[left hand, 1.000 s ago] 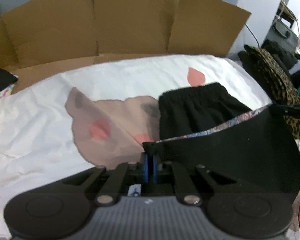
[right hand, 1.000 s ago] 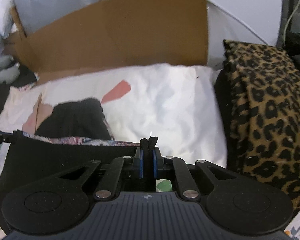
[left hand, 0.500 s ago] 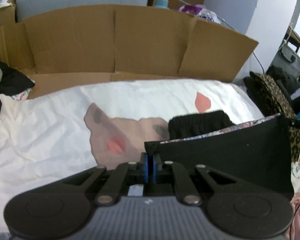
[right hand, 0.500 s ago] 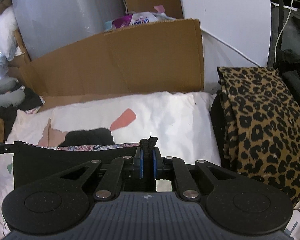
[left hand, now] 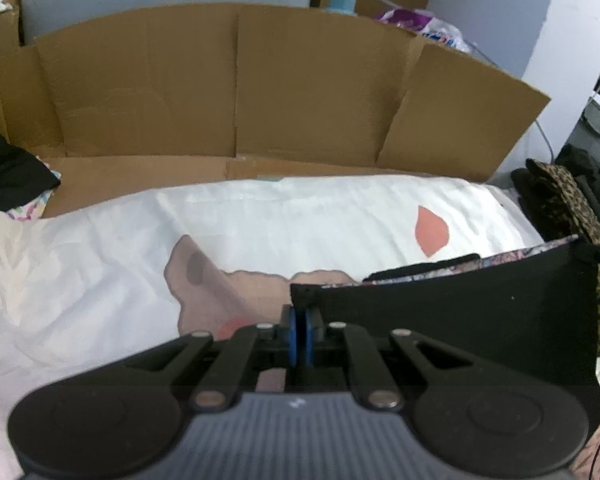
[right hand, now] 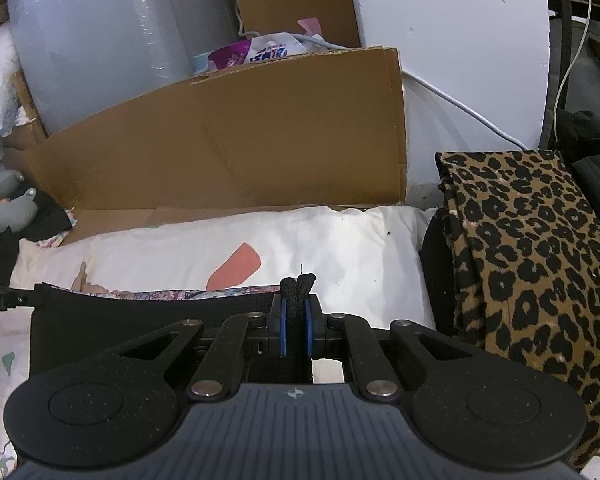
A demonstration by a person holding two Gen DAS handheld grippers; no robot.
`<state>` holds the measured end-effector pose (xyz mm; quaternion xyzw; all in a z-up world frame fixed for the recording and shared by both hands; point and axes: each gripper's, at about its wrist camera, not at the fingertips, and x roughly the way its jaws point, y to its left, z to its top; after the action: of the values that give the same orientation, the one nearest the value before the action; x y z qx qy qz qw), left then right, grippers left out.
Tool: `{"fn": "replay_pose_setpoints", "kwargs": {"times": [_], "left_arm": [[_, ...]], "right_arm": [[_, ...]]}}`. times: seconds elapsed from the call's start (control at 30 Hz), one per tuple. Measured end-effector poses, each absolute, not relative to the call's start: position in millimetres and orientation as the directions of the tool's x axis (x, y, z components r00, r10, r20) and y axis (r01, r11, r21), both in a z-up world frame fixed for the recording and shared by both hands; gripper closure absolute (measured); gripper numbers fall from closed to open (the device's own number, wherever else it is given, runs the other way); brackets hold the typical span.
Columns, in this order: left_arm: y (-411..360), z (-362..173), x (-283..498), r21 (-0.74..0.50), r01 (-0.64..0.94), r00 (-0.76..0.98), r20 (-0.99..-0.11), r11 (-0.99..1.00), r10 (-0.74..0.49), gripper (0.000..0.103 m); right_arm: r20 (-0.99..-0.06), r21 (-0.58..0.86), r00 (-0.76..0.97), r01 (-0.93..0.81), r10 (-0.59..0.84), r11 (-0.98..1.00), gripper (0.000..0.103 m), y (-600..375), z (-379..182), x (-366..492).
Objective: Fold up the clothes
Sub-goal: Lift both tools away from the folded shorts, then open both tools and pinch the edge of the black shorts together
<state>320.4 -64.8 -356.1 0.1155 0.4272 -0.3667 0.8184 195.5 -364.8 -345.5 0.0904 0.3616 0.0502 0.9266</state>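
**2 tools, 1 black garment stretched between them**

2 corners of the black garment (left hand: 460,320) are pinched, 1 in each of my tools. My left tool (left hand: 299,320) has its blue pads pressed together on the garment's left corner, and my right tool (right hand: 296,312) has its pads pressed together on a bunched bit of the right corner, which pokes up just above the pads. Between the 2 tools the cloth hangs as a taut, flat black panel, its top edge showing a strip of floral lining (right hand: 172,294).

Below and behind the panel lies the bed, covered by a white sheet (left hand: 300,216) printed with pinkish shapes. Part of the garment's black fabric (left hand: 424,266) shows just behind the top edge in the left wrist view. A flattened cardboard sheet (left hand: 236,88) stands along the far side of the bed. To the right of the bed, beside the sheet, sits a leopard-print cloth (right hand: 532,248). At the far left lies a dark heap of other clothes (left hand: 8,176).
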Motion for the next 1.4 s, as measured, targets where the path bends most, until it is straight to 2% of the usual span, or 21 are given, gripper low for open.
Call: {"fn": "replay_pose_setpoints", "kwargs": {"times": [0.5, 0.77, 0.83, 0.9, 1.1, 1.2, 1.4], "left_arm": [[-78.7, -373.4, 346.7, -0.167, 0.648, 0.346, -0.804, 0.743, -0.483, 0.098], [-86.7, -391.0, 355.3, -0.145, 0.644, 0.346, -0.820, 0.751, -0.455, 0.098], [-89.6, -399.8, 358.5, -0.146, 0.636, 0.326, -0.839, 0.758, -0.435, 0.097], [-92.6, -402.7, 359.4, -0.136, 0.629, 0.321, -0.852, 0.766, -0.414, 0.091], [-90.7, -378.7, 346.2, -0.102, 0.652, 0.385, -0.809, 0.751, -0.444, 0.088], [-96.3, -368.3, 334.8, -0.125, 0.678, 0.370, -0.793, 0.725, -0.483, 0.087], [-123.1, -360.7, 303.2, -0.121, 0.775, 0.310, -0.783, 0.621, -0.539, 0.087]], "right_arm": [[-0.675, 0.238, 0.722, 0.018, 0.152, 0.971, 0.096, -371.6, -360.7, 224.8], [-0.695, 0.219, 0.710, 0.053, 0.117, 0.974, 0.095, -371.2, -374.7, 235.4], [-0.700, 0.214, 0.705, 0.060, 0.110, 0.975, 0.094, -370.3, -378.3, 238.4], [-0.702, 0.204, 0.704, 0.061, 0.103, 0.977, 0.093, -369.8, -378.5, 239.1], [-0.691, 0.148, 0.720, 0.057, 0.062, 0.987, 0.083, -366.6, -369.6, 234.6], [-0.677, 0.128, 0.733, 0.028, 0.067, 0.991, 0.083, -355.0, -362.5, 230.1], [-0.674, 0.124, 0.714, -0.145, 0.191, 0.982, 0.083, -306.3, -362.2, 221.6]]}}
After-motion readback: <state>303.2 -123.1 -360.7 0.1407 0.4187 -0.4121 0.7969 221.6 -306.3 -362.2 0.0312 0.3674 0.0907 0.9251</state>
